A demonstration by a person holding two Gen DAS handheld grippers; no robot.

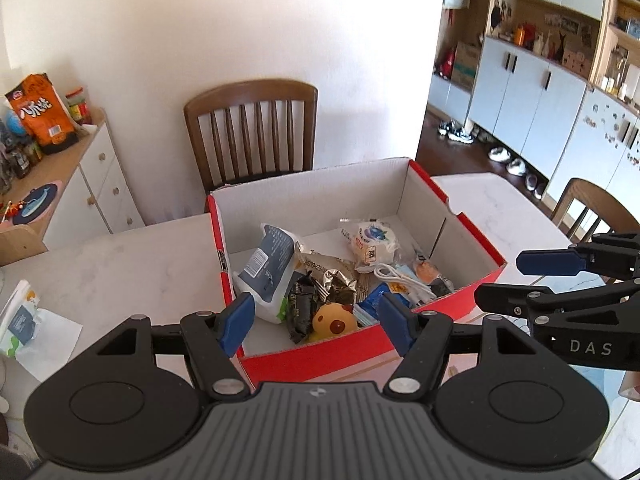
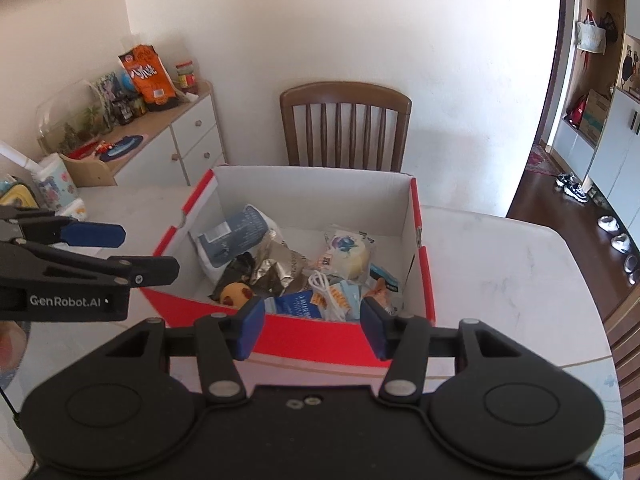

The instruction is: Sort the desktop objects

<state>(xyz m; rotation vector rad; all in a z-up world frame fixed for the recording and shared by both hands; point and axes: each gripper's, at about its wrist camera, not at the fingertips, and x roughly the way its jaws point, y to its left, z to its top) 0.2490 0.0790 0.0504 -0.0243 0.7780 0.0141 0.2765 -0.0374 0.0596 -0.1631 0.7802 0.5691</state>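
A red cardboard box (image 1: pixel 320 354) (image 2: pixel 304 338) with a white inside stands on the white table. It holds several things: a blue-white pouch (image 1: pixel 267 268) (image 2: pixel 228 240), crumpled foil wrappers (image 1: pixel 328 276) (image 2: pixel 276 268), a yellow spotted toy (image 1: pixel 334 322) (image 2: pixel 236 294), a wrapped white bun (image 1: pixel 370 240) (image 2: pixel 348 252) and a white cable (image 1: pixel 400 278) (image 2: pixel 324 288). My left gripper (image 1: pixel 316 326) is open and empty above the box's near wall. My right gripper (image 2: pixel 312 326) is open and empty above the near wall too. Each gripper shows in the other's view, the right one (image 1: pixel 516 280) and the left one (image 2: pixel 140 254).
A wooden chair (image 1: pixel 256 132) (image 2: pixel 346 128) stands behind the table. A white packet on paper (image 1: pixel 22 316) lies at the table's left. A sideboard (image 1: pixel 60 184) (image 2: pixel 172 136) with an orange snack bag stands at the left. A second chair (image 1: pixel 588 208) is at the right.
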